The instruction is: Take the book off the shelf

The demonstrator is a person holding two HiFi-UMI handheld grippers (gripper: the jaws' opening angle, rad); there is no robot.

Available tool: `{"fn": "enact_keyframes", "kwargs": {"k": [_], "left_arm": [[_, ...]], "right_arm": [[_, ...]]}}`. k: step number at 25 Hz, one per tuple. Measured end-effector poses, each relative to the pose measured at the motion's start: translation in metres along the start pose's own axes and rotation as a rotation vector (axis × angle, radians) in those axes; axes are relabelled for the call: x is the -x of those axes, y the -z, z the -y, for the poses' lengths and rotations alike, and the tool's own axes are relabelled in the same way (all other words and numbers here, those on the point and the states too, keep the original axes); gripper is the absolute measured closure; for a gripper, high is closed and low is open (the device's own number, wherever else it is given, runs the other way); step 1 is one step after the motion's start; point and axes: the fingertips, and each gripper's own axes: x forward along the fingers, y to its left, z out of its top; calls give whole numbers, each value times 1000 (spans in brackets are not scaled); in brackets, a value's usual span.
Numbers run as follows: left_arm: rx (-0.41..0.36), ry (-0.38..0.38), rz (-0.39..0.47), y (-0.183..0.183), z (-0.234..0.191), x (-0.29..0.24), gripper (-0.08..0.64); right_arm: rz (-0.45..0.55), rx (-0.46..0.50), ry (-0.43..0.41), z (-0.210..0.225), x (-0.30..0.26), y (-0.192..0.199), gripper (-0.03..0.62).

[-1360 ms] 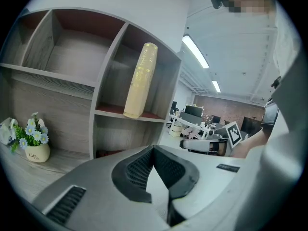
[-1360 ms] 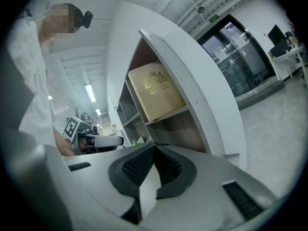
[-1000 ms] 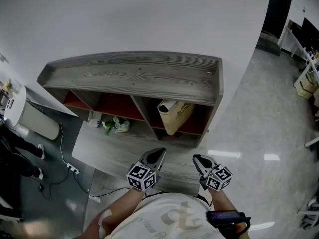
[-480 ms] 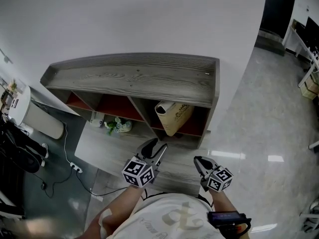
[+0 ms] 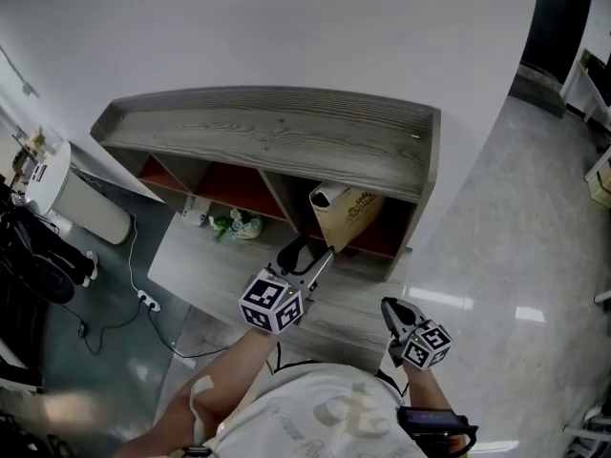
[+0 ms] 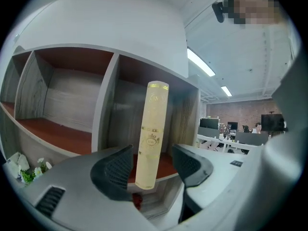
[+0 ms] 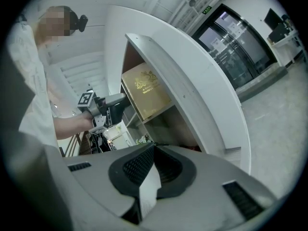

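Jaws of left gripper opening, book upright between them.

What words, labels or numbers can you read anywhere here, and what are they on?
Nothing here reads clearly.
Book spine: gold crest and lettering, too blurred to read.
Its cover, right gripper view: gold print, too small.
Green sign high up: too small.
Shirt: pale print, illegible.

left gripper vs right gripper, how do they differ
The left gripper is opening its jaws, with the book lined up between them, untouched; the right gripper has its jaws together on nothing. The left gripper reaches toward the shelf; the right gripper sits back by the body. Both carry a marker cube.
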Motion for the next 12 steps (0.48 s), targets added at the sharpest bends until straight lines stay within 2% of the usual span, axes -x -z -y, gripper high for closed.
{"fn": "enact_keyframes", "kwargs": {"k": [9, 12], "left_arm": [[-44, 31, -1, -15, 7, -30, 298], [-46, 39, -7, -16, 8, -39, 272]], "right_arm": [[5, -5, 6, 6, 2, -1, 588], [4, -8, 10, 7, 3, 1, 588]]}}
